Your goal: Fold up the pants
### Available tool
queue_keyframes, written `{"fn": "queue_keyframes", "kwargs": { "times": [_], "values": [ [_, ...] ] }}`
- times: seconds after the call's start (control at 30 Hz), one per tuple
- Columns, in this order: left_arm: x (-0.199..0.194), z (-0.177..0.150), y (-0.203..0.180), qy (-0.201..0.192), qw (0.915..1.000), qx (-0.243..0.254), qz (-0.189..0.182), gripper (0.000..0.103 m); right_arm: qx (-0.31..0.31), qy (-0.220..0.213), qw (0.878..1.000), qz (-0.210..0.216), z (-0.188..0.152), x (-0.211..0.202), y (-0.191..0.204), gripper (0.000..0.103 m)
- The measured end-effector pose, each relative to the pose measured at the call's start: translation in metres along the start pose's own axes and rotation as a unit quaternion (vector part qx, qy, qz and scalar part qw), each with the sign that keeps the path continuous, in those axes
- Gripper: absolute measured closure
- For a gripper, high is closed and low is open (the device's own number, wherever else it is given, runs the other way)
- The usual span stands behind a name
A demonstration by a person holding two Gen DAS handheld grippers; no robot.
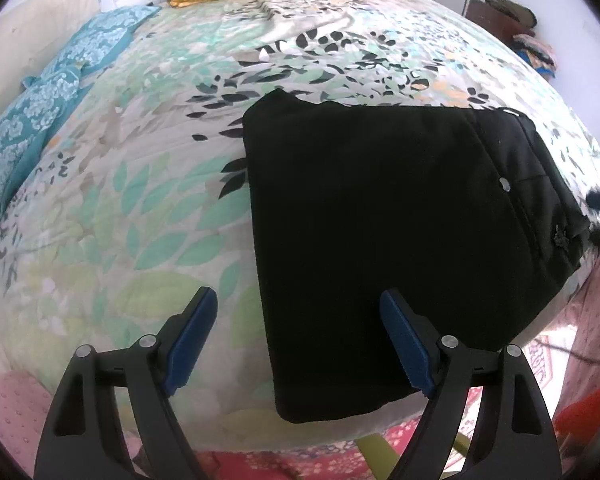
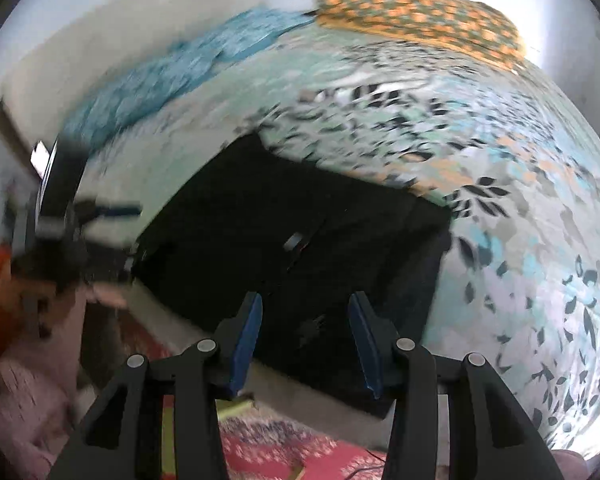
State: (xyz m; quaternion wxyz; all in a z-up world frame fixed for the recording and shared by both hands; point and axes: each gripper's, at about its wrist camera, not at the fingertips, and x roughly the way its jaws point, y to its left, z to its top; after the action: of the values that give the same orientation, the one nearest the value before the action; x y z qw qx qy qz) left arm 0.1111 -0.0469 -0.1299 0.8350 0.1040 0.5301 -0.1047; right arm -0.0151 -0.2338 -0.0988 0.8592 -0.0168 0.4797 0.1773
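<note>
i see the bed (image 1: 120, 208) filling both views under a leaf-print cover, and the pants (image 1: 380, 240) lie on it as a dark folded slab near the near edge, the lower end hanging slightly past that edge. from my left tool (image 1: 300, 340) the slab sits ahead and to the right, its long axis running near-to-far; my right tool (image 2: 306, 340) is directly over the slab's near edge, so i judge it the nearer one for any last fold. both tools hold nothing: the left gapes wide, the right stands moderately open. the right wrist view is smeared with motion, so the waistband detail and the blurred left tool at its left edge are hard to read; fold layers are lost in black.
</note>
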Motion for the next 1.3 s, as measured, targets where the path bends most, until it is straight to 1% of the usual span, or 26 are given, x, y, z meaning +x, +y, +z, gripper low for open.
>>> {"fn": "queue_keyframes", "kwargs": {
  "times": [0.1, 0.23, 0.33, 0.37, 0.43, 0.47, 0.5, 0.53, 0.6, 0.63, 0.67, 0.7, 0.73, 0.8, 0.83, 0.87, 0.9, 0.97, 1.0, 1.07, 1.13, 1.17, 1.2, 1.23, 1.27, 1.3],
  "values": [
    [0.001, 0.000, 0.002, 0.002, 1.0000, -0.003, -0.002, 0.018, -0.019, 0.017, 1.000, -0.002, -0.007, 0.008, 0.013, 0.057],
    [0.002, 0.000, 0.002, 0.003, 1.0000, -0.004, -0.001, 0.017, -0.012, 0.033, 0.999, 0.009, -0.014, 0.015, 0.010, 0.057],
    [0.004, 0.000, 0.001, 0.005, 1.0000, -0.003, 0.000, 0.014, 0.004, 0.090, 0.996, 0.016, -0.027, 0.037, 0.003, 0.057],
    [0.006, 0.000, 0.002, 0.009, 1.0000, -0.003, 0.001, 0.011, 0.007, 0.094, 0.995, 0.017, -0.028, 0.040, 0.003, 0.057],
    [0.010, -0.001, 0.003, 0.018, 0.9998, -0.004, -0.001, 0.011, 0.005, 0.086, 0.996, 0.016, -0.024, 0.035, 0.003, 0.057],
    [0.010, -0.001, 0.007, 0.022, 0.9997, -0.012, -0.008, 0.011, 0.010, 0.079, 0.997, 0.023, -0.021, 0.030, 0.002, 0.057],
    [0.008, 0.000, 0.011, 0.024, 0.9994, -0.018, -0.015, 0.011, 0.029, 0.062, 0.997, 0.039, -0.019, 0.019, -0.005, 0.055],
    [0.004, 0.003, 0.018, 0.021, 0.9992, -0.027, -0.020, 0.011, 0.046, 0.047, 0.997, 0.046, -0.018, 0.011, -0.012, 0.051],
    [-0.005, 0.009, 0.037, -0.002, 0.9981, -0.055, -0.026, 0.011, 0.096, 0.008, 0.995, 0.040, -0.015, -0.008, -0.039, 0.011],
    [-0.007, 0.013, 0.048, -0.011, 0.9965, -0.075, -0.035, 0.010, 0.115, -0.006, 0.993, 0.031, -0.016, -0.013, -0.051, 0.006],
    [-0.006, 0.016, 0.062, -0.013, 0.9936, -0.101, -0.050, 0.009, 0.138, -0.018, 0.990, 0.023, -0.017, -0.018, -0.067, 0.006],
    [0.000, 0.020, 0.081, -0.003, 0.9876, -0.138, -0.076, 0.009, 0.151, -0.018, 0.988, 0.027, -0.016, -0.017, -0.076, 0.006],
    [0.006, 0.022, 0.090, 0.005, 0.9834, -0.157, -0.092, 0.009, 0.168, -0.012, 0.985, 0.041, -0.016, -0.012, -0.089, 0.006],
    [0.027, 0.024, 0.108, 0.035, 0.9709, -0.193, -0.138, 0.009, 0.193, 0.009, 0.978, 0.074, -0.016, 0.005, -0.106, 0.006],
    [0.036, 0.024, 0.111, 0.050, 0.9666, -0.200, -0.153, 0.009, 0.203, 0.021, 0.975, 0.089, -0.016, 0.016, -0.112, 0.006],
    [0.045, 0.023, 0.111, 0.063, 0.9631, -0.200, -0.169, 0.009, 0.209, 0.029, 0.973, 0.092, -0.015, 0.024, -0.116, 0.006],
    [0.054, 0.022, 0.108, 0.078, 0.9611, -0.193, -0.181, 0.009, 0.218, 0.043, 0.971, 0.088, -0.014, 0.036, -0.123, 0.006],
    [0.061, 0.021, 0.100, 0.088, 0.9599, -0.180, -0.196, 0.009, 0.229, 0.059, 0.967, 0.093, -0.019, 0.052, -0.129, 0.006],
    [0.064, 0.020, 0.096, 0.090, 0.9585, -0.175, -0.206, 0.009, 0.243, 0.073, 0.961, 0.109, -0.024, 0.063, -0.134, 0.006],
    [0.068, 0.022, 0.089, 0.095, 0.9548, -0.174, -0.222, 0.008, 0.263, 0.076, 0.951, 0.141, -0.030, 0.075, -0.139, 0.002],
    [0.074, 0.025, 0.081, 0.108, 0.9508, -0.171, -0.235, 0.007, 0.272, 0.070, 0.946, 0.163, -0.030, 0.078, -0.142, 0.004],
    [0.076, 0.027, 0.077, 0.113, 0.9496, -0.166, -0.241, 0.009, 0.282, 0.066, 0.938, 0.191, -0.029, 0.078, -0.144, 0.025],
    [0.076, 0.029, 0.069, 0.113, 0.9486, -0.155, -0.252, 0.014, 0.291, 0.068, 0.930, 0.214, -0.031, 0.079, -0.145, 0.042],
    [0.075, 0.030, 0.065, 0.113, 0.9473, -0.148, -0.261, 0.057, 0.288, 0.066, 0.931, 0.214, -0.031, 0.078, -0.144, 0.044],
    [0.073, 0.031, 0.058, 0.114, 0.9461, -0.143, -0.267, 0.066, 0.278, 0.065, 0.935, 0.212, -0.030, 0.076, -0.141, 0.056],
    [0.065, 0.034, 0.052, 0.103, 0.9542, -0.139, -0.244, 0.072, 0.267, 0.060, 0.939, 0.209, -0.028, 0.072, -0.136, 0.060]
  ]
}}
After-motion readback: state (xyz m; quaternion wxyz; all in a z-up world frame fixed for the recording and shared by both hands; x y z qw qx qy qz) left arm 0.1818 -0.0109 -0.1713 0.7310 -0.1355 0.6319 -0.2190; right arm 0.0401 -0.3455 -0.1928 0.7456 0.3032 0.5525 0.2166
